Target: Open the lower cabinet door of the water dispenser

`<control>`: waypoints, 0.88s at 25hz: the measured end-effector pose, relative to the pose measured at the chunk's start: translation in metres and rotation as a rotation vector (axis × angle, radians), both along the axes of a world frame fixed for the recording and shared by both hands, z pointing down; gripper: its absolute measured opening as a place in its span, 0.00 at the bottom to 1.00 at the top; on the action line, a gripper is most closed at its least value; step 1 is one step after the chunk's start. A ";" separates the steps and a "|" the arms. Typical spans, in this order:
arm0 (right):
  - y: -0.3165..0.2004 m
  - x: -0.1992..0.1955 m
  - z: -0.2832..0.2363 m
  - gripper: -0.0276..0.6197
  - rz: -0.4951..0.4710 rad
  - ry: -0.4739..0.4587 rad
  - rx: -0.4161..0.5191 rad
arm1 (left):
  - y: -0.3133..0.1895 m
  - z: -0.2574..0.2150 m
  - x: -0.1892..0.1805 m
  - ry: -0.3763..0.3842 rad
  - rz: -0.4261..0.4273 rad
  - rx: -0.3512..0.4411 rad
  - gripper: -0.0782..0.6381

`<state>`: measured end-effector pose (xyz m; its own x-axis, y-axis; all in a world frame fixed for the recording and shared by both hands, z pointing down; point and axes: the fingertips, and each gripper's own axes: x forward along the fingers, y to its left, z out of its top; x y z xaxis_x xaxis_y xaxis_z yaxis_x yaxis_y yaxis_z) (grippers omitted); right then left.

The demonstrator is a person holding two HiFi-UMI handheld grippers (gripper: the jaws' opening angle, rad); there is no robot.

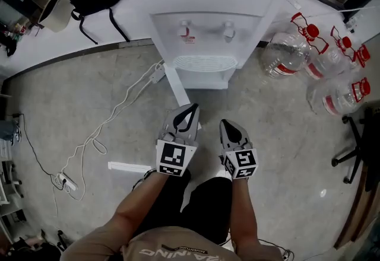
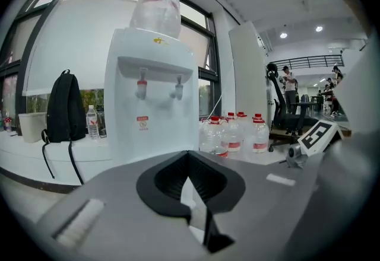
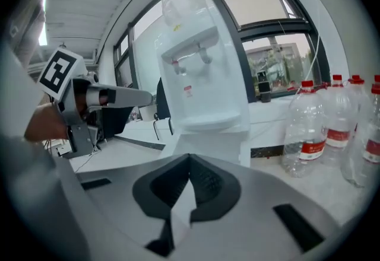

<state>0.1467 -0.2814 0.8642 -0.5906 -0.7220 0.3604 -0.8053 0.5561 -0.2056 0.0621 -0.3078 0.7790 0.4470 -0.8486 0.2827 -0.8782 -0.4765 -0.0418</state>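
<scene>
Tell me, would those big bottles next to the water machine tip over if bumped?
Probably quite easily. The bottles look clear and empty, so they are likely light for their size. They stand tall on the smooth floor, so one might slide or topple, then roll. Their thin plastic would likely dent, not break.

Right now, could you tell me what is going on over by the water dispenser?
A person holds a gripper in each hand in front of the white water dispenser. Its lower cabinet door appears to be swung open toward them, seen edge-on from the head view. The left gripper and the right gripper are both shut with nothing between their jaws. The left one is close beside the door's edge.
</scene>
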 end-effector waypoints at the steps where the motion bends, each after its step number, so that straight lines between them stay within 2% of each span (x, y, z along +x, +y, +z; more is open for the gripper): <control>1: -0.001 -0.002 -0.015 0.06 0.000 0.003 -0.006 | 0.001 -0.014 -0.003 -0.004 0.001 -0.012 0.12; 5: -0.008 -0.009 -0.094 0.06 0.031 -0.022 0.025 | 0.007 -0.075 -0.018 -0.009 -0.013 -0.046 0.12; 8: -0.012 -0.013 -0.164 0.06 0.041 -0.005 0.067 | 0.015 -0.121 -0.025 -0.003 -0.026 -0.072 0.12; 13: -0.006 -0.009 -0.264 0.06 0.054 -0.003 0.068 | 0.028 -0.208 -0.034 0.006 -0.041 -0.084 0.12; 18: 0.012 -0.008 -0.357 0.06 0.048 0.034 0.078 | 0.040 -0.299 -0.042 0.030 -0.052 -0.071 0.12; 22: 0.033 -0.011 -0.424 0.06 0.048 0.051 0.085 | 0.054 -0.371 -0.049 0.049 -0.046 -0.023 0.12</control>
